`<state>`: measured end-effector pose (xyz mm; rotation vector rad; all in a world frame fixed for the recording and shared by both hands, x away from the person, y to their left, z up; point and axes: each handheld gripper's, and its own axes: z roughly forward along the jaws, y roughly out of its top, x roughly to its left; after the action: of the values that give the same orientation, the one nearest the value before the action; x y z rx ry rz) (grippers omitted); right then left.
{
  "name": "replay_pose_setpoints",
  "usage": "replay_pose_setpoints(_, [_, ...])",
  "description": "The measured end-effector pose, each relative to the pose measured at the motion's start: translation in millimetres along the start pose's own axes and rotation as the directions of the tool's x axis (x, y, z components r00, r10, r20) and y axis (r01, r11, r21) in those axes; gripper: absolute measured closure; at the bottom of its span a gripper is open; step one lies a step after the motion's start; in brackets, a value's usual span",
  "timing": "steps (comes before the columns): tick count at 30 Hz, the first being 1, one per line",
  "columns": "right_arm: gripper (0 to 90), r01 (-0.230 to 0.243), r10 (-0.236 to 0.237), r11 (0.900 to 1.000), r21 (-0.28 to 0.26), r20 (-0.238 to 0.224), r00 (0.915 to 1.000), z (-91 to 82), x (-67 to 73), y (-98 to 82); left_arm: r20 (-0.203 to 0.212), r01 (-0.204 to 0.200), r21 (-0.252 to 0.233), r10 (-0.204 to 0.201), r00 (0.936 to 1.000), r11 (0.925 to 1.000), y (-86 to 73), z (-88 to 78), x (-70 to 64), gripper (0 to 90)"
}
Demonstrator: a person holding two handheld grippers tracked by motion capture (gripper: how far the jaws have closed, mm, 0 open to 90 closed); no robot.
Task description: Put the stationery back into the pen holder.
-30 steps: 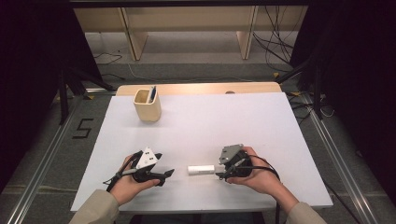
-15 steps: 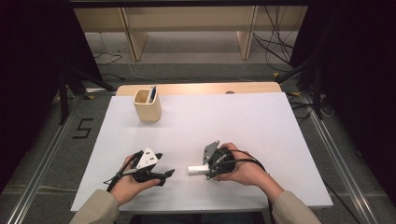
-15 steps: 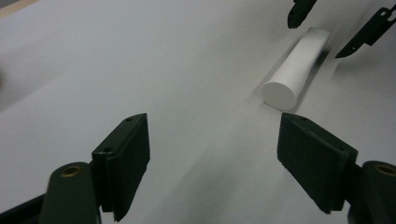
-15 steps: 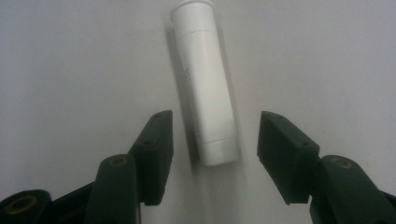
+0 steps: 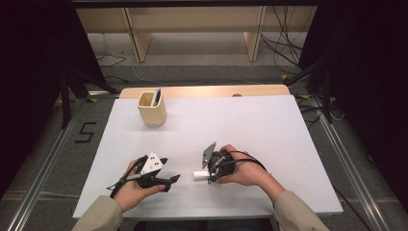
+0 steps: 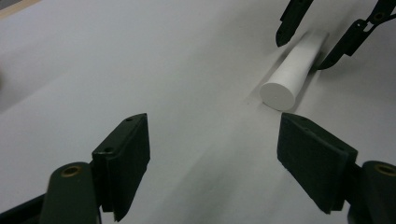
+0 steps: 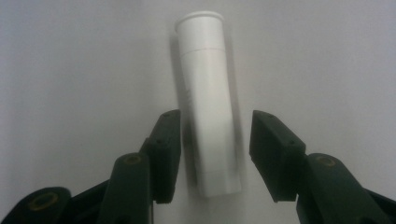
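A white capped tube point(image 5: 198, 175) lies flat on the white table top point(image 5: 240, 125) near the front edge. My right gripper point(image 5: 209, 174) has its jaws on either side of the tube point(image 7: 210, 102), which lies lengthwise between them; the jaws have just been closing, and a thin gap still shows on each side. My left gripper point(image 5: 169, 181) rests on the table to the left, pointing at the tube, open with nothing between its fingers. In the left gripper view the tube's round end point(image 6: 279, 95) faces me, with the right gripper point(image 6: 310, 42) straddling it behind.
A beige cup point(image 5: 152, 109) with a dark pen point(image 5: 156, 96) in it stands at the back left of the table. A wooden strip point(image 5: 202, 91) runs along the far edge. Shelf legs and cables lie on the floor beyond.
My right hand has slid left along the table until its jaws straddle the tube, and the jaws have narrowed. The left hand and gripper have stayed put.
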<state>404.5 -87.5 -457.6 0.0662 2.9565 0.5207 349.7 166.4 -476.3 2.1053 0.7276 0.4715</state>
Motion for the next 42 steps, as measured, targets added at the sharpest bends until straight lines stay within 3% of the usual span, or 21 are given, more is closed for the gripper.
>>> replay_pose_setpoints(16, [59.3,0.019,-0.019,1.000,0.016,-0.022,0.9996,4.3,-2.5,1.7,0.001,0.001,-0.002,-0.001,1.0000,1.0000,0.3,0.6,-0.8,25.5])
replay_pose_setpoints(18, [59.3,0.003,-0.002,1.000,0.031,-0.030,0.9995,3.8,-1.8,2.0,0.001,0.000,-0.001,0.000,1.0000,1.0000,0.2,0.7,-0.9,25.5])
replay_pose_setpoints(42, [63.5,0.011,-0.010,0.999,0.030,-0.053,0.9985,5.3,-5.1,3.7,0.000,-0.001,-0.004,0.001,1.0000,1.0000,0.5,1.2,-1.4,25.5])
